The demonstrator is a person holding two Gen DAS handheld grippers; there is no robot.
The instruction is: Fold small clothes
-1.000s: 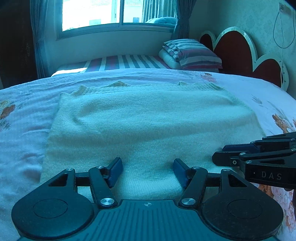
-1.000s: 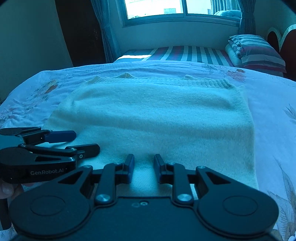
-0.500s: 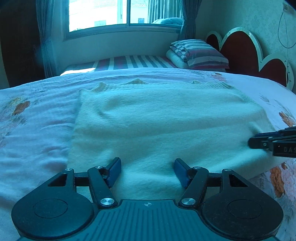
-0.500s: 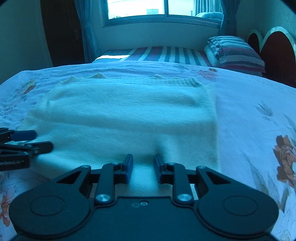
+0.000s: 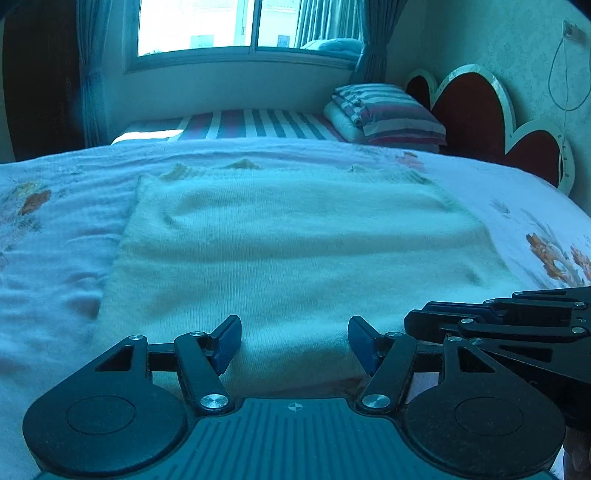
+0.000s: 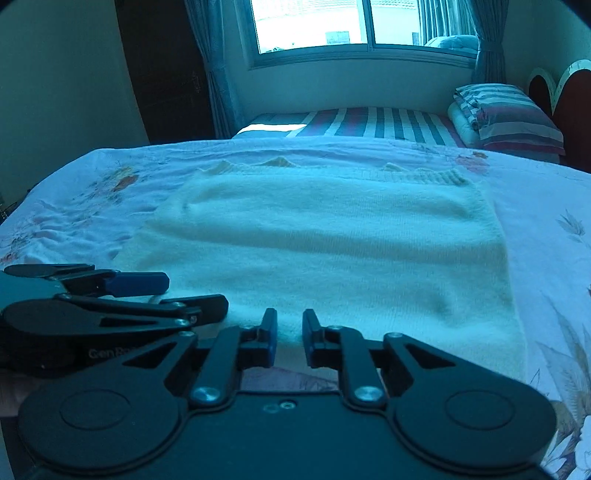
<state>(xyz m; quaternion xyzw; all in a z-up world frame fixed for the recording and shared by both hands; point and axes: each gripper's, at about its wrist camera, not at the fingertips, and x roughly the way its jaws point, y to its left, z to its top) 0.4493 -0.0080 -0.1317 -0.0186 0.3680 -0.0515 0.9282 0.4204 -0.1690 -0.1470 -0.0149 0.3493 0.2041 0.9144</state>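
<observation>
A cream knitted sweater lies flat on the bed, folded to a rectangle with its ribbed hem at the far edge; it also shows in the right wrist view. My left gripper is open and empty, its blue pads just over the sweater's near edge. My right gripper is open by a narrow gap and empty, at the near edge too. Each gripper shows in the other's view, the right one and the left one, side by side.
The bed has a pale floral sheet. Beyond it stand a striped bed with folded striped bedding, a window and a red scalloped headboard at the right.
The two grippers spread apart half a second ago and have come back close together at the sweater's near edge. The sweater has not moved. Jaw openings are unchanged.
</observation>
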